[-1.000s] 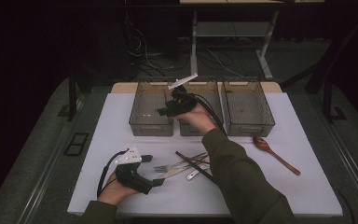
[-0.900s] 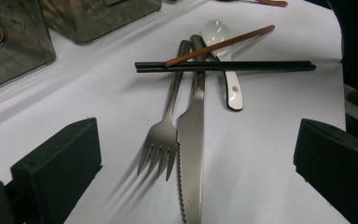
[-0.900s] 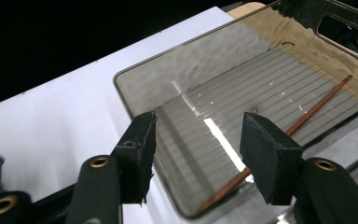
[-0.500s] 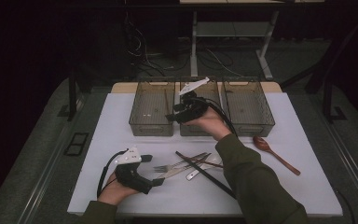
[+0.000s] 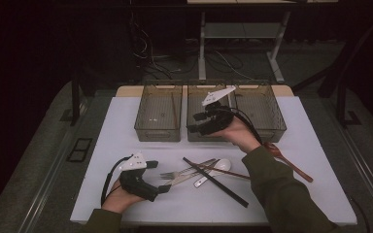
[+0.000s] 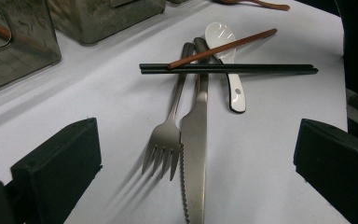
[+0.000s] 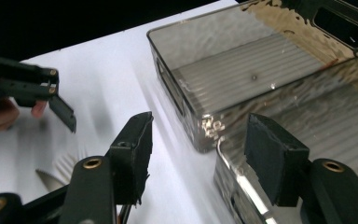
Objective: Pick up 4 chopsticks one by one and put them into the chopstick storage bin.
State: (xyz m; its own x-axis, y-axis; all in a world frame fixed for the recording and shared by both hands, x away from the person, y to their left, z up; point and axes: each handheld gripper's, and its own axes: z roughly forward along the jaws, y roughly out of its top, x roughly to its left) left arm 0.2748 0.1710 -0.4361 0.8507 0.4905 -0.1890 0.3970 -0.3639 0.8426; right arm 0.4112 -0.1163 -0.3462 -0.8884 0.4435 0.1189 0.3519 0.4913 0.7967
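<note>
Two grippers spread and empty: my right gripper [image 5: 194, 123], just opened, hovers by the bins [image 5: 159, 114]; my left gripper [image 5: 167, 188] should straddle the mid-bench fork [image 6: 165, 135] squarely by its handle.

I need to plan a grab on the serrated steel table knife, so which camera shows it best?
The left gripper view: the serrated steel table knife lies close up between open jaws, blade beside the fork, handle under the black chopsticks. The high view shows it small and dim. The right gripper view catches just a blurred tip.
</note>
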